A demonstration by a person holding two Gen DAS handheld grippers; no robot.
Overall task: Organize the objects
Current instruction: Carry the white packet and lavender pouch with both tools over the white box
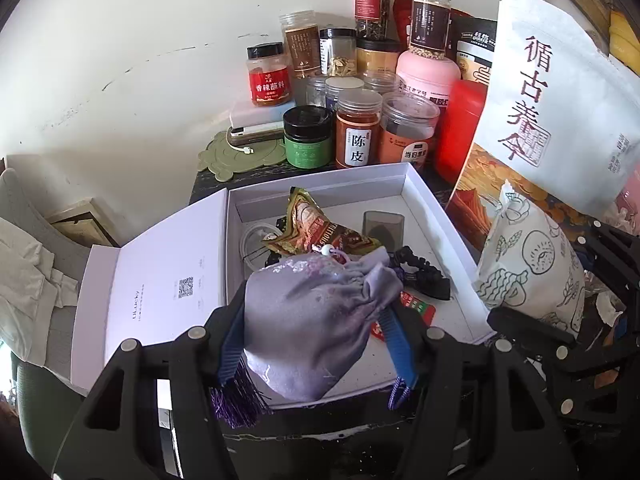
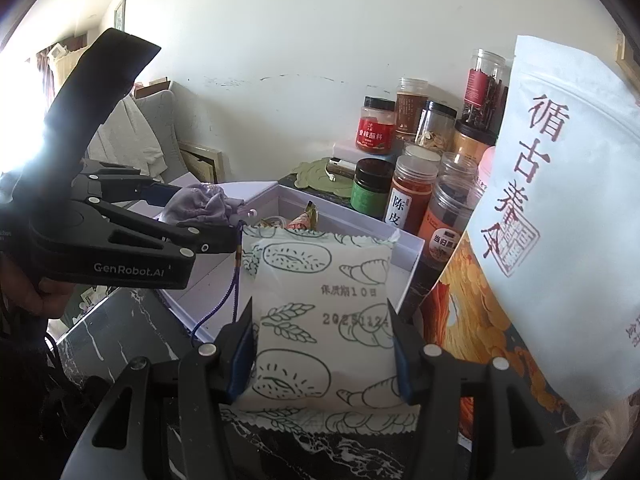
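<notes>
Both hands carry loads toward the open white cardboard gift box point(image 1: 436, 216) on the dark marbled tabletop point(image 2: 116, 328).

The left gripper point(image 1: 316, 340) is clenched on a lilac embroidered drawstring pouch point(image 1: 312, 312), hanging over the box's near edge; its purple tassel point(image 1: 236, 404) and cord dangle below.

The right gripper point(image 2: 324, 344) squeezes a white plastic bread packet printed with loaf outlines point(image 2: 324, 300), held over the near-right corner of the box.

Already inside the box: a crumpled gold-brown foil snack packet point(image 1: 316, 228), a grey translucent rectangular case point(image 1: 382, 226), a black beaded strand point(image 1: 424, 270).

Risks:
1. The 2 grippers sit close together, so a clash over the box looks likely if both drop at once.
2. The tassel cord could snag on the box wall.
3. The tall white stand-up pouch with red characters point(image 2: 560, 200) leans just beside the right gripper; a bump may topple it into the clear plastic spice jars point(image 1: 358, 132).
4. The soft bread may crush under pad pressure.
</notes>
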